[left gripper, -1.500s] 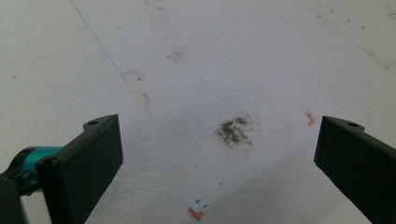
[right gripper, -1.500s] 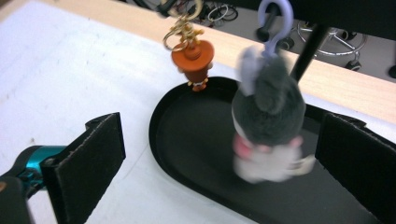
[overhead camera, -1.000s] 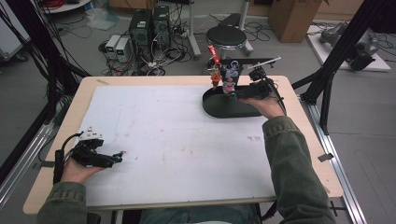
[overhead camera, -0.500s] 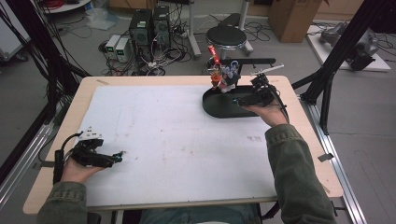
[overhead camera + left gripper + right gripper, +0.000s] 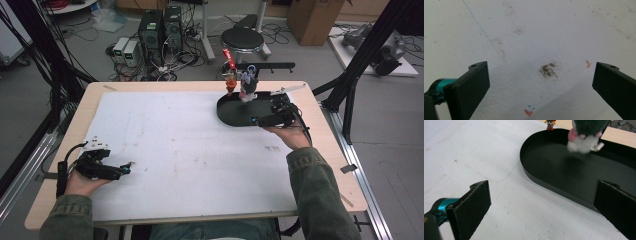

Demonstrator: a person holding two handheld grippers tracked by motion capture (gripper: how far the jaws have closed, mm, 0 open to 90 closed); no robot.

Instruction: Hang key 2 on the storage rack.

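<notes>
Your right gripper point(image 5: 256, 120) hangs wide apart and empty at the tray's point(image 5: 235, 116) 5 o'clock edge, the plush toy point(image 5: 247, 88) already sits at its 12 o'clock end, and your left gripper point(image 5: 127, 168) rests spread too.

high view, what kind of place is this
Probably a robotics or recording lab: black computer towers with tangled cables on the grey floor, a black metal frame around the wooden table, and a round black stool.

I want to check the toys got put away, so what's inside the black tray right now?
One plush toy sits at the far side of the black tray; the floor under it is hidden. A small red figure stands just beyond the rim.
</notes>
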